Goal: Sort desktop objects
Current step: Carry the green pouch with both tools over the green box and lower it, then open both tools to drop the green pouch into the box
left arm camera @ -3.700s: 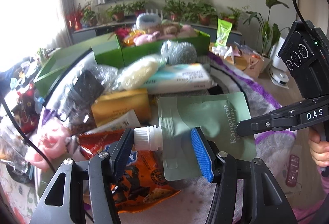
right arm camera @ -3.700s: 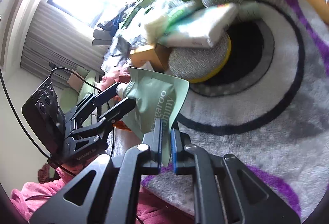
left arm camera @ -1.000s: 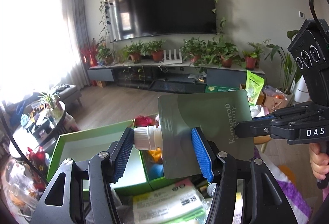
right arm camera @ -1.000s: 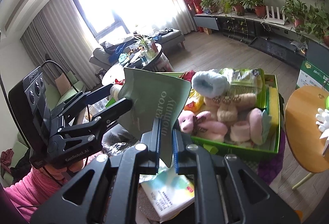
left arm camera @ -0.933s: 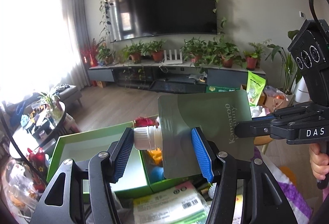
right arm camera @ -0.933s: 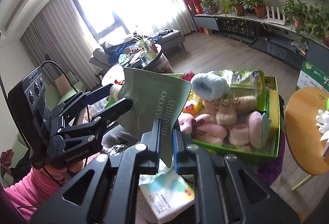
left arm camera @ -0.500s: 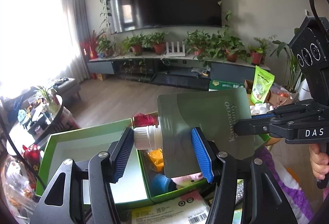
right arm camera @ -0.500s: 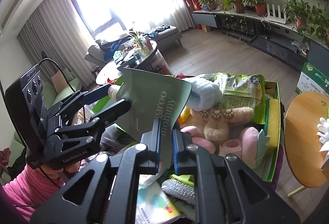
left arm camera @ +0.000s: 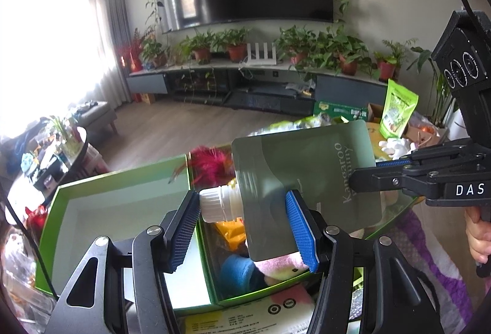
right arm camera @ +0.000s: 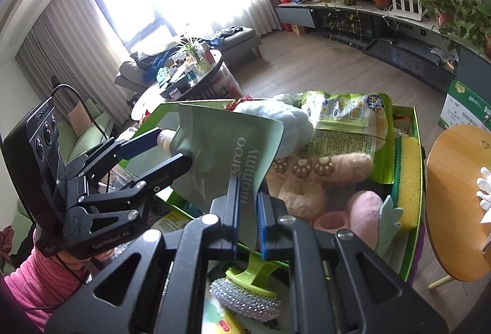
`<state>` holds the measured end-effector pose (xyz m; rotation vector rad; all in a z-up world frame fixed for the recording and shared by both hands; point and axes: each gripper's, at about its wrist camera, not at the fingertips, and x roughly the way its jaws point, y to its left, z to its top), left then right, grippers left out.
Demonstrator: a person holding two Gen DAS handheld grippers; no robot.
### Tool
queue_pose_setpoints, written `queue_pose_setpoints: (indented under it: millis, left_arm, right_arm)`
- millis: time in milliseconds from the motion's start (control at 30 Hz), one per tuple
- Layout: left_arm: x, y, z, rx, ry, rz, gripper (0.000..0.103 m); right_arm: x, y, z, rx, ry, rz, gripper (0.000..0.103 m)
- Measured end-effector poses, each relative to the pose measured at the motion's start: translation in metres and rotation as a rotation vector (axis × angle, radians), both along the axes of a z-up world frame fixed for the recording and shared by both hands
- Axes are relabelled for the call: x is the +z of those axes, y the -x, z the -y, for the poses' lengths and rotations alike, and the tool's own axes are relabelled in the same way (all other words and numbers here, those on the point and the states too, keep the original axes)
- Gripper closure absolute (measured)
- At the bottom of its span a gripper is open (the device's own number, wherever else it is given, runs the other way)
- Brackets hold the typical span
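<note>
Pouch [left arm camera: 307, 180] clamped by both hand-held grippers above green box [left arm camera: 122, 180], living room behind.

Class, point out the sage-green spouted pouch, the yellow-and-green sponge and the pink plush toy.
sage-green spouted pouch [left arm camera: 307, 168], left wrist view, front panel.
yellow-and-green sponge [right arm camera: 406, 180], right wrist view, yellow face.
pink plush toy [right arm camera: 365, 219], right wrist view, body.

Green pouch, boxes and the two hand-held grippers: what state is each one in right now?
Green spouted pouch: capped, held in the air by both grippers.
Left hand-held gripper: shut on the pouch's spout end.
Right hand-held gripper: shut on the pouch's edge.
Left green box: open, its visible part bare.
Right green box: open, full of plush toys and packets.
</note>
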<state>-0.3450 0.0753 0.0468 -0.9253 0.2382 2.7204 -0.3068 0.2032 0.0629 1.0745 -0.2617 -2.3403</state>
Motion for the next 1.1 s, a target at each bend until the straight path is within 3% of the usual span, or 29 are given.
queue_pose_setpoints:
  millis: [233,433,567,900,1100]
  left_arm:
    - [-0.016,0.008,-0.002,0.013,0.019,0.061,0.045]
    - [-0.026,0.004,-0.017,-0.026,0.09,0.083,0.044]
    - [-0.028,-0.002,-0.028,-0.043,0.148,0.044,0.044]
    - [-0.021,0.001,-0.019,-0.012,0.103,0.049,0.044]
    - [-0.013,-0.005,-0.022,-0.019,0.102,0.042,0.044]
  right_arm:
    - [-0.015,0.008,0.007,-0.012,-0.04,0.027,0.091]
    - [-0.026,0.013,0.007,-0.016,-0.021,0.053,0.09]
    - [-0.025,0.01,0.015,-0.034,-0.09,0.027,0.088]
    - [-0.011,-0.009,0.017,-0.085,-0.204,-0.044,0.085]
    - [-0.001,-0.019,0.016,-0.079,-0.215,-0.075,0.081]
